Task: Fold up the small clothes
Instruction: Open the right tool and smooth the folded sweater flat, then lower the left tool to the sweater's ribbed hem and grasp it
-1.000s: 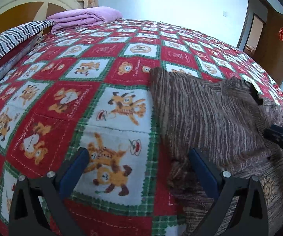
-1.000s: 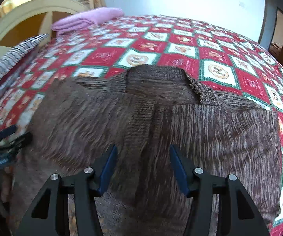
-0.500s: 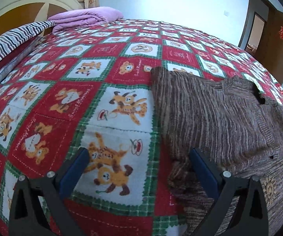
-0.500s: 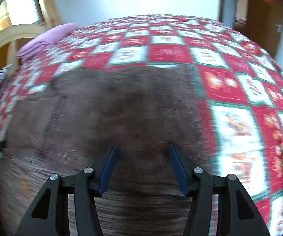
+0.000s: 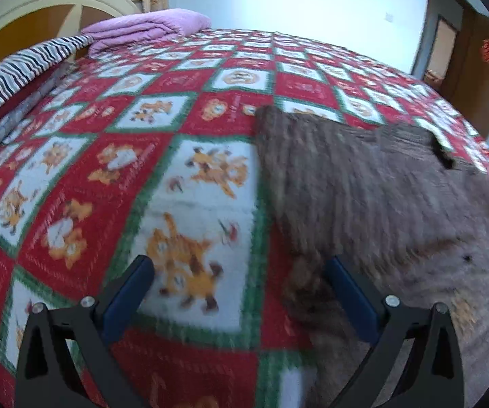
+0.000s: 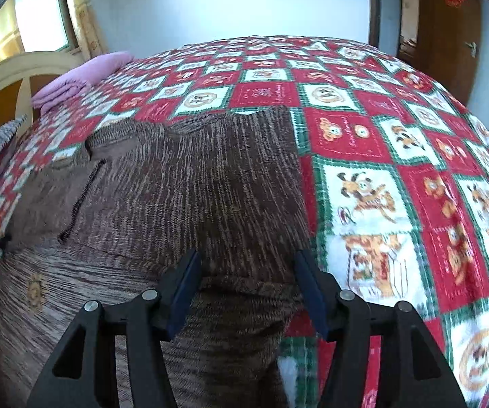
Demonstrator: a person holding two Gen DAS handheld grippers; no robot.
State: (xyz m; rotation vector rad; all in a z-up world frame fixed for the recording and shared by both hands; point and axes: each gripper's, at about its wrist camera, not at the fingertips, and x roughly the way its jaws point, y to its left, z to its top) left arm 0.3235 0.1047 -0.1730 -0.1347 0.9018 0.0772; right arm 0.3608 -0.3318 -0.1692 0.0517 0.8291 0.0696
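Now | step: squaring brown sweater (image 6: 183, 183) on bed (image 6: 363, 142) | left gripper (image 5: 237, 292), right gripper (image 6: 244, 285) jaws apart, empty | next: pinch side edges, fold inward

Sweater (image 6: 183, 183): coarse ribbed brown knit under my claws.
Bedspread (image 6: 397, 156): matt printed cloth.
My finger pads (image 6: 184, 285): smooth blue plastic.

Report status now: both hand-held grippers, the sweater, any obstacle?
Left hand-held gripper open, empty. Right hand-held gripper open over brown sweater. Sweater flat on bedspread, nothing blocking.
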